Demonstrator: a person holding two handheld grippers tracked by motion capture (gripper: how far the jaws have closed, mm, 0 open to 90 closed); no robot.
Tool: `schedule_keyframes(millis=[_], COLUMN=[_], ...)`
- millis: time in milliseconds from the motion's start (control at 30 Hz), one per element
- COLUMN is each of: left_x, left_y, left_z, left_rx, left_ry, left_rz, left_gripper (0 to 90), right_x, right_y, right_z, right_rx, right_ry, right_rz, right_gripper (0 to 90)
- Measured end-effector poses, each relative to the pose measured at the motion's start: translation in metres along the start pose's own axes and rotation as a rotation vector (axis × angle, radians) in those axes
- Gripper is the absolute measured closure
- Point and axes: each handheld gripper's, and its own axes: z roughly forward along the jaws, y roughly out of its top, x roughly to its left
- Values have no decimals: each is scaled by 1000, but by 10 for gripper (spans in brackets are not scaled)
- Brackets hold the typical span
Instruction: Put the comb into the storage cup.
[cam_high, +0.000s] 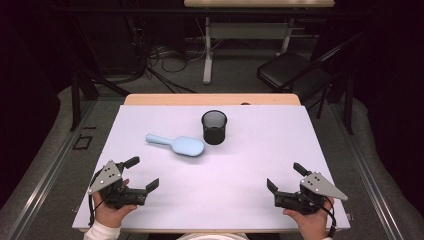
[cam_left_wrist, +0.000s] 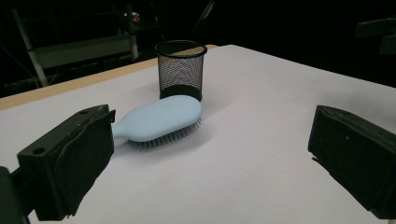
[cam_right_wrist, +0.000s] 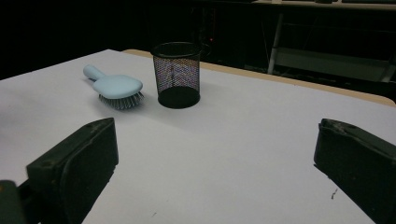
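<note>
1. Left gripper (cam_high: 144, 173) and right gripper (cam_high: 283, 177) both spread wide, nothing pinched, near edge of the table (cam_high: 165, 210);
2. Hairbrush (cam_high: 177, 145) lies mid-table, bristles down, handle pointing far-left, head just beside the mesh cup (cam_high: 214, 127).

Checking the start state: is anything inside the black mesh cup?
The mesh cup looks empty: through the mesh in the right gripper view nothing stands inside. Its solid base band hides the very bottom. The blue hairbrush lies beside it, bristles down.
</note>
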Motion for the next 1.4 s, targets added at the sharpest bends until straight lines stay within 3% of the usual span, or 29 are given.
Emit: schedule_keyframes(millis=[267, 567, 767, 933, 1033, 1267, 1400], left_x=[8, 15, 15, 23, 24, 27, 31], left_y=[-2, -3, 3, 5, 6, 12, 12], left_z=[2, 5, 6, 11, 14, 25, 32], left_rx=[35, 63, 72, 100, 107, 137, 157], left_ry=[39, 38, 78, 93, 105, 140, 157], left_rz=[-47, -74, -66, -114, -119, -127, -138], left_gripper=[6, 15, 123, 165, 186, 259, 290], right_x=[1, -2, -1, 2, 2, 0, 2], right_y=[-3, -7, -7, -8, -8, -8, -8], right_z=[2, 10, 11, 13, 12, 14, 16], right_rx=[11, 45, 60, 64, 67, 65, 67], right_ry=[3, -5, -18, -19, -31, -29, -28], right_rz=[-12, 24, 12, -6, -25, 0, -10], right_gripper=[4, 16, 23, 27, 28, 32, 32])
